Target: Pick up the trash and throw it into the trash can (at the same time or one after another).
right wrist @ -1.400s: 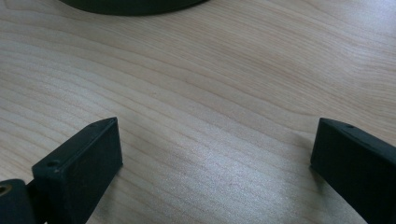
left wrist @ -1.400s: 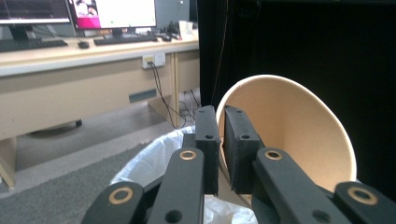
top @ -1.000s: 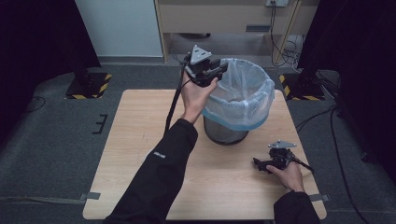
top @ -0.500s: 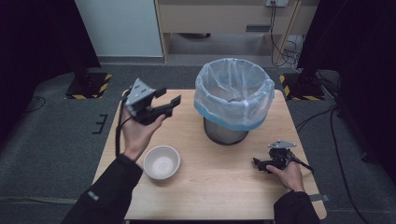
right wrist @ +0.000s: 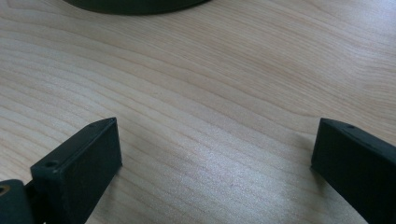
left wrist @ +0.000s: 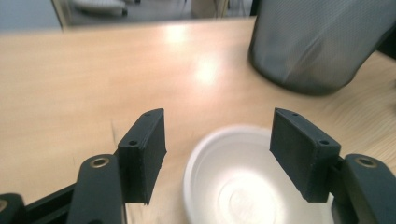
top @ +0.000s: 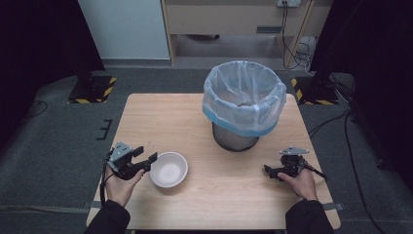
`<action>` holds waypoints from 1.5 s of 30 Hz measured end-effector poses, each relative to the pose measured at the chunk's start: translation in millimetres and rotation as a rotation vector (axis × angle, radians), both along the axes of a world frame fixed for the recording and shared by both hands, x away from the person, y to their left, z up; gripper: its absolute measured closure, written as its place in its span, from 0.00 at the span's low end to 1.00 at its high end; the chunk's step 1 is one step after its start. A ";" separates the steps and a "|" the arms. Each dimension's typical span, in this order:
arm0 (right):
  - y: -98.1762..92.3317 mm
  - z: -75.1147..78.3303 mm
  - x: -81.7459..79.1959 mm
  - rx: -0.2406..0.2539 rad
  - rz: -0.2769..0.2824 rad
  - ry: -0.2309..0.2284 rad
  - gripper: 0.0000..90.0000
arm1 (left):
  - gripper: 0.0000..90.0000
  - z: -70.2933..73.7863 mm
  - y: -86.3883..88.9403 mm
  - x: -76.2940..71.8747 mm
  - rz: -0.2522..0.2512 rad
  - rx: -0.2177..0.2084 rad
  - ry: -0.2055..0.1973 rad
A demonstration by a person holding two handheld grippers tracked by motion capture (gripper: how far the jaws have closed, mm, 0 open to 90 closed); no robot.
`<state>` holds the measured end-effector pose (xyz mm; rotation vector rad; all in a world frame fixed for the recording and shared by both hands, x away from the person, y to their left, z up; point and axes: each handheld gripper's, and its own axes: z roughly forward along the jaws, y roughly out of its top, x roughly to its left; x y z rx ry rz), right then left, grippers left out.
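Left gripper [top: 147, 161] gapes beside white bowl [top: 168, 169].

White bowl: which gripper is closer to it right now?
Left. The left gripper sits at the bowl's left rim, jaws open. The right gripper rests across the table, well right of it.

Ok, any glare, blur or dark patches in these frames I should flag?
High view: evenly lit table, surroundings very dark. Left gripper view: glare spots on the wood and inside the bowl, the bin slightly soft. Right gripper view: sharp wood grain, a soft sheen between the open jaws, faint shadows beside them.
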<state>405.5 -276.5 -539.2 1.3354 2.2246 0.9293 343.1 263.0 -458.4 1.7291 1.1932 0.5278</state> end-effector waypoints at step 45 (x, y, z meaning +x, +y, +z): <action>0.6 0.0 -0.7 0.000 0.014 0.000 0.02 | 0.92 -29.8 -6.0 5.3 -0.021 0.008 0.178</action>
